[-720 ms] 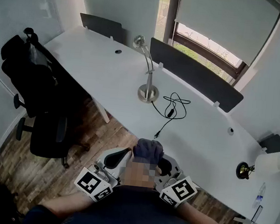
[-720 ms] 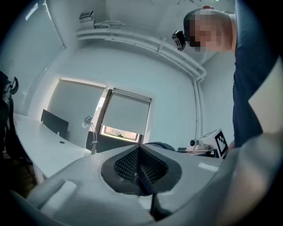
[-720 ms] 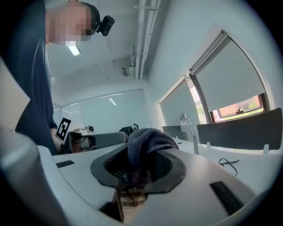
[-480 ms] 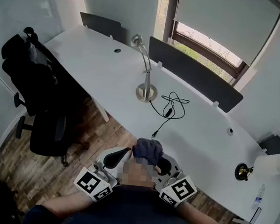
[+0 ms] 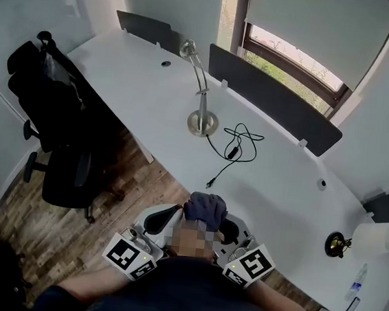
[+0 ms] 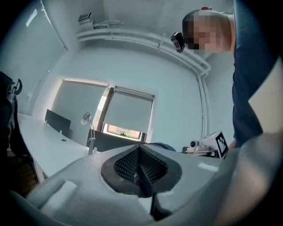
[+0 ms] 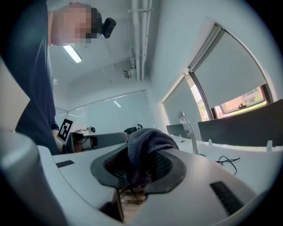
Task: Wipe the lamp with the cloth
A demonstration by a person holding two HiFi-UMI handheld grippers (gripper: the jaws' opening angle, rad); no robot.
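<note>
Both sit tucked against my body, off the near edge of the tabletop. My left hand-held gripper is pressed together, empty. My right hand-held gripper is clamped on the one dark cloth. One gooseneck lamp stands by the far edge.

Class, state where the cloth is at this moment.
In the head view the cloth sits bottom centre, clamped in the right gripper, beside the desk's near edge.

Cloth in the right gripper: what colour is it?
Dark blue cloth; the right gripper view shows it best.

Three cameras
Head camera looks steeply down; both jaw cameras sit low, facing the shared lamp and desk.
</note>
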